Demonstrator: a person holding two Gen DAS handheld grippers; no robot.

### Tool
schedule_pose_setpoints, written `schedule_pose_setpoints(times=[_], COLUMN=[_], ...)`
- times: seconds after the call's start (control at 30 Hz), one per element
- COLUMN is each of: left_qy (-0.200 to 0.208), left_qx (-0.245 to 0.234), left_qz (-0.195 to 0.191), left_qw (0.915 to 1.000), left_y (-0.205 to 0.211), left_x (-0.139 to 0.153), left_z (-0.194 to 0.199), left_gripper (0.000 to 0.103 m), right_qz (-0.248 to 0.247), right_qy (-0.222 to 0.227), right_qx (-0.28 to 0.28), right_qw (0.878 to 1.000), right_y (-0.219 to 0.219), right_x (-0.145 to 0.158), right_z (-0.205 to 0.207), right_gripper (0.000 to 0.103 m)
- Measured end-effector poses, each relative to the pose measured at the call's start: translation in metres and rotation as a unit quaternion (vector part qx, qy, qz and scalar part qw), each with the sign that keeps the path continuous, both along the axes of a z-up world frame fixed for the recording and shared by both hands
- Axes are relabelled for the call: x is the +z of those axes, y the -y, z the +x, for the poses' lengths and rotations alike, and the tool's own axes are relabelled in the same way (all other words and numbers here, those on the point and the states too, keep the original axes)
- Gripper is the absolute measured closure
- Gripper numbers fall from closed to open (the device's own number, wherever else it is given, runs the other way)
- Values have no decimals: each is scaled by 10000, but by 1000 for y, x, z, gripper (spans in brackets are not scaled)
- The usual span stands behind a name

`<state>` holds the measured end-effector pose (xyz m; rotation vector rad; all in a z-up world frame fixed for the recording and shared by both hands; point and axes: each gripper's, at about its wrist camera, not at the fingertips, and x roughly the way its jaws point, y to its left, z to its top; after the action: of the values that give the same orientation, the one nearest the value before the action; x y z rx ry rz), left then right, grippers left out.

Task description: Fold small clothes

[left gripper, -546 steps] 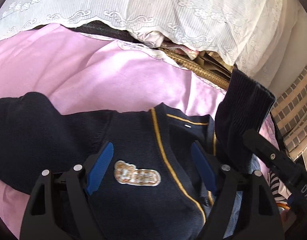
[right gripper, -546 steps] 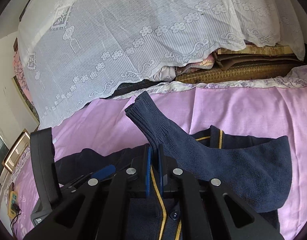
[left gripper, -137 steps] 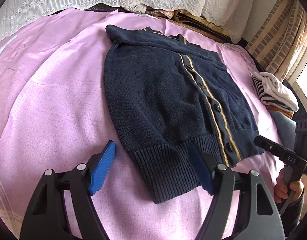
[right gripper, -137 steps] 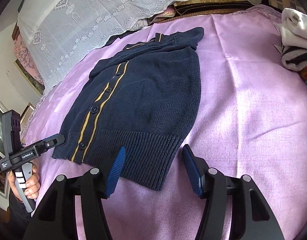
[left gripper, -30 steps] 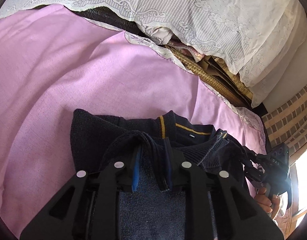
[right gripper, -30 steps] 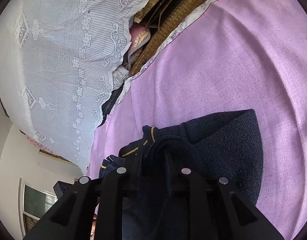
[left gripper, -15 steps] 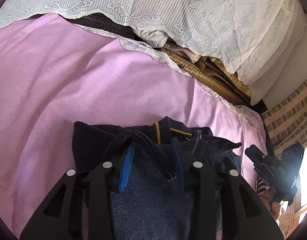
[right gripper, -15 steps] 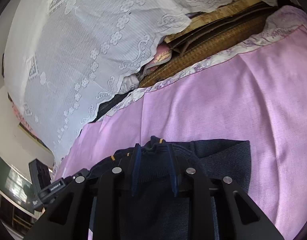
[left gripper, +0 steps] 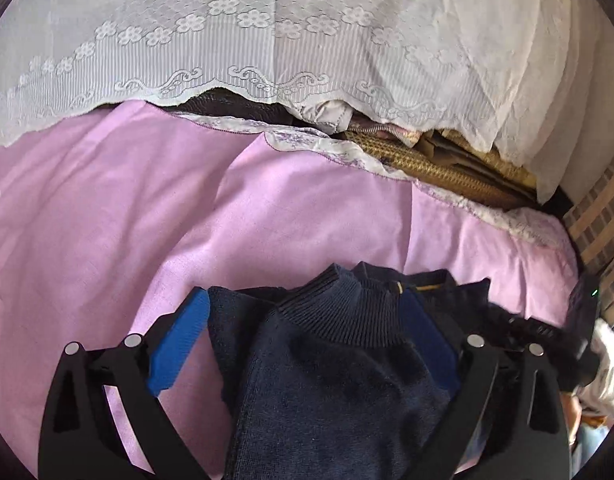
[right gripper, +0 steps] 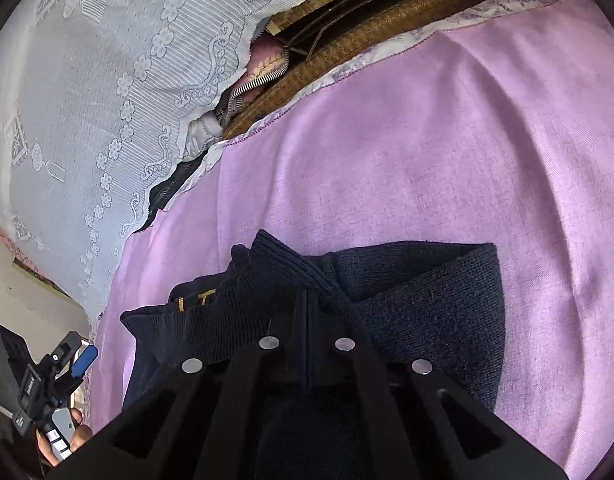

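Bedding is filling most of what we are seeing: a pink sheet (left gripper: 267,208) is spreading out ahead of both our tools, and a white lace cover (left gripper: 291,28) is draping over a stack of folded blankets (left gripper: 447,164) beyond it. On the sheet, the navy cardigan (left gripper: 339,380) is lying folded over on itself, its ribbed hem doubled up toward the collar with the yellow trim just ahead. We are holding our left gripper (left gripper: 307,344) over it with the jaws spread wide; they have just been opening, and the knit is sitting between the blue pads (left gripper: 179,348) without being pressed. Our right gripper (right gripper: 307,312) is reaching in from the cardigan's other side, and its jaws have just been closing, now standing together and pinching the ribbed fold of the cardigan between them. Off to the far left of that tool, a hand (right gripper: 67,440) is gripping the handle of our left one.
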<state>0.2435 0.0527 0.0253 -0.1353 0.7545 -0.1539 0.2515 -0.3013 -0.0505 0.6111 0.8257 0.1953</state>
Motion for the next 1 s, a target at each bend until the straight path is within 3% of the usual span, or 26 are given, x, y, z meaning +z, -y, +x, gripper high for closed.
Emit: schedule_pose_setpoints(times=[0.1,0.2,0.33,0.4,0.53,0.57,0.73,0.77,0.83,0.93,1.0], left_qy=[178,217,-38,-248,-617,-612,-274,-212,-141,108,145], left_qx=[-391,-611,-244,-50,-10,46,524,477,217,31,-57], left_qz=[749,1156,1519,1510,548,461,770,773,746,1039,1195], left_qw=[9963,9912,9881,9882,9966,9970,9953,9956,9969,9945,9927], left_y=[41,73,79,65,26,19,-1,-3,1,19,30], left_x=[-11,-23,-48,-62,-77,-75,-66,-63,-55,-42,-41], left_z=[-5,2,28,39,50,50,20,10,-7,-29,-37], left_gripper=[10,10,10,8,6,6,8,8,8,8,7], right_qz=[-39,-200,-211,-351,-354,-365,-406,-496,-663,-611,-676], right_qy=[318,384,115,8,22,41,162,237,437,663,710], right_qx=[307,620,726,578,253,169,-11,-23,133,593,893], right_qw=[9990,9971,9971,9977,9991,9992,9990,9985,9968,9942,9912], right_y=[-15,-38,-52,-46,-22,-18,-9,-12,-24,-49,-69], right_x=[16,20,4,-4,-12,-12,-9,-5,8,24,30], right_z=[-4,0,19,23,22,20,10,6,-5,-22,-35], right_gripper=[97,97,97,101,103,103,103,97,97,95,85])
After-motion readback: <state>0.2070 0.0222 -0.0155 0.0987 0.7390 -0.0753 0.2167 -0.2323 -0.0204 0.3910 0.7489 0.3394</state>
